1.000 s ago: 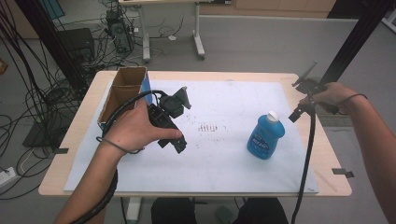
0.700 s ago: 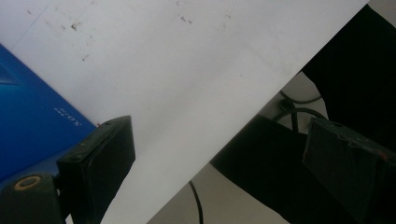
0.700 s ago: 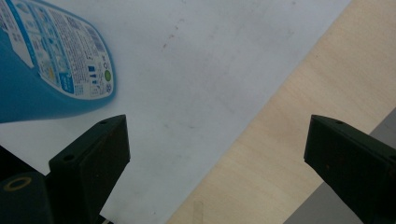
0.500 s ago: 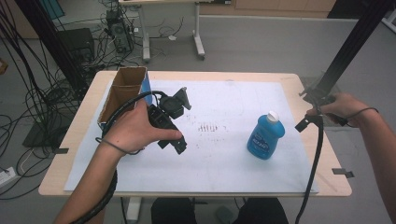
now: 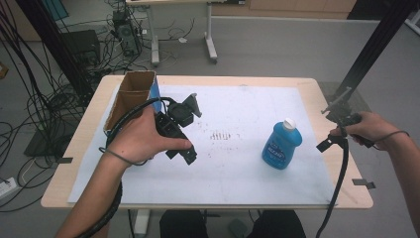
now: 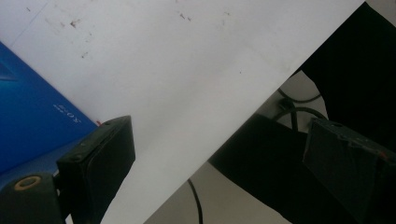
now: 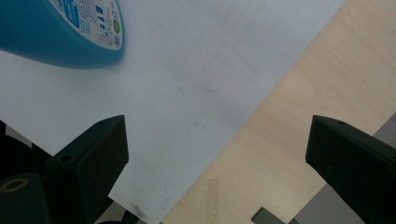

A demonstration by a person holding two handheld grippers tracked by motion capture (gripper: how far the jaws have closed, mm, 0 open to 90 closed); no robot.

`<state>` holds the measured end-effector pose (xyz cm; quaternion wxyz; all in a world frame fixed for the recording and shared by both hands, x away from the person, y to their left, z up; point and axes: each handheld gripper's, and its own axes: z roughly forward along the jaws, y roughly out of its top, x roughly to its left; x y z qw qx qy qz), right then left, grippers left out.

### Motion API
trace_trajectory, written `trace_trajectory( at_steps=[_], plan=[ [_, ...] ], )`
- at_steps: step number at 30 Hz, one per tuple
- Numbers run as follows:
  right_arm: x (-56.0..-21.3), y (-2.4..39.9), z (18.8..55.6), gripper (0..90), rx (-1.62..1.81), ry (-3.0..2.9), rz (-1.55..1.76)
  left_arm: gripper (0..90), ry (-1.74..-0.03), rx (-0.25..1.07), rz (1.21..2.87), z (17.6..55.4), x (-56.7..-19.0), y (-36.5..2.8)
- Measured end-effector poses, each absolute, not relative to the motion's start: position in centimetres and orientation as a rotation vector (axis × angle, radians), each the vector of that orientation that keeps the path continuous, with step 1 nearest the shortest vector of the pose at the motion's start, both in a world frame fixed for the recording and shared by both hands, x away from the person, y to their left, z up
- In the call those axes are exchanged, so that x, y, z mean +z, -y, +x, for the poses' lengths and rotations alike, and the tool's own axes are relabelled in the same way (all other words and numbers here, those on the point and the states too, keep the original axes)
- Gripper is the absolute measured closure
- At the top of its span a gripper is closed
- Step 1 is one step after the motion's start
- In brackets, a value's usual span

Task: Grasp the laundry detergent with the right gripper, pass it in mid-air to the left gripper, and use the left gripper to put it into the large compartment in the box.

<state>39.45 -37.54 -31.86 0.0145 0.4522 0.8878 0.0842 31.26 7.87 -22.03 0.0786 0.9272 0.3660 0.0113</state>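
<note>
A wooden bench (image 5: 89, 163) is covered by a white sheet (image 5: 237, 163). A cardboard box (image 5: 130, 96) stands far left, the blue bottle (image 5: 281, 144) right of centre. Both the left gripper (image 5: 190, 106) and right gripper (image 5: 331, 110) are held with fingers spread, empty.

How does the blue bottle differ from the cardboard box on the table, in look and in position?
The blue bottle is glossy plastic, rounded, and closed with a white cap; the cardboard box is brown with a blue side, square-edged, and open at the top. The bottle stands toward the right of the table, near the right gripper; the box stands at the far left, beside the left gripper. Both stand upright on the white sheet, untouched by either gripper.
</note>
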Motion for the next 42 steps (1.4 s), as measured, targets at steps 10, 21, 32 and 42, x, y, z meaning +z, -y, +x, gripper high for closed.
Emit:
trace_trajectory(
  at_steps=[10, 21, 32, 42],
  plan=[
    [-31.9, 36.7, 37.4, 5.6, 0.278, -2.774, 1.365, 9.4, -1.085, 0.030, 2.779, 31.1, -22.1, -7.7],
    [-32.1, 36.0, 35.1, 4.6, 0.315, -2.803, 1.316, 9.4, -1.079, 0.030, 2.780, 30.8, -22.1, -7.6],
    [-33.4, 35.4, 33.3, 4.5, 0.351, -2.809, 1.315, 9.4, -1.076, 0.022, 2.777, 30.5, -22.3, -7.6],
    [-34.6, 34.8, 32.4, 4.6, 0.362, -2.817, 1.315, 9.4, -1.077, 0.010, 2.763, 30.2, -22.5, -7.8]
  ],
)
